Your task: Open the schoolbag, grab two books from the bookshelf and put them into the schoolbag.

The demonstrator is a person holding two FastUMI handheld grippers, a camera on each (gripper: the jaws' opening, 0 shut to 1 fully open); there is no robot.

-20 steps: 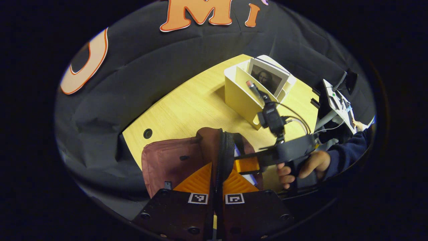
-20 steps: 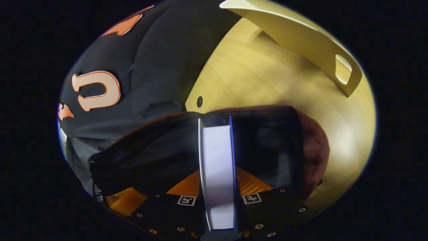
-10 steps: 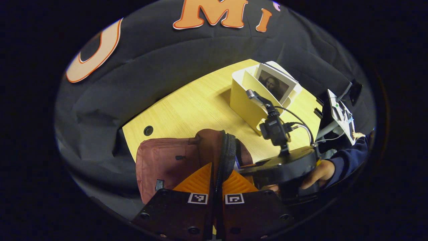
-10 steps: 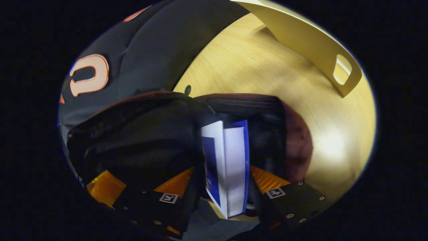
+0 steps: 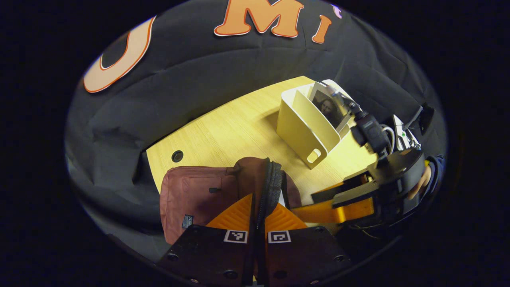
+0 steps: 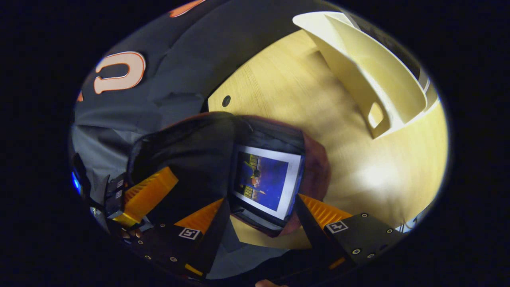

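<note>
The maroon schoolbag (image 5: 191,195) lies on the wooden table, and my left gripper (image 5: 257,199) is shut on its zipper rim (image 5: 271,179), holding the mouth up. In the right gripper view a blue book (image 6: 265,181) lies inside the open schoolbag (image 6: 314,171). My right gripper (image 6: 261,201) hovers over it, open, with both fingers apart from the book. The left gripper view shows the right gripper (image 5: 306,202) right of the bag, held by a hand (image 5: 418,187). The cream bookshelf (image 5: 306,123) holds a book with a portrait cover (image 5: 328,109).
The bookshelf (image 6: 378,83) stands on the table (image 6: 303,91) beyond the bag. A cable hole (image 5: 177,156) is near the table's left corner. A white device on a stand (image 5: 402,133) sits at the far right. Black cloth hangs behind the table.
My right gripper has opened and let go of the blue book, which now lies flat in the bag. It has drawn back towards the bookshelf. The left gripper keeps its hold.
</note>
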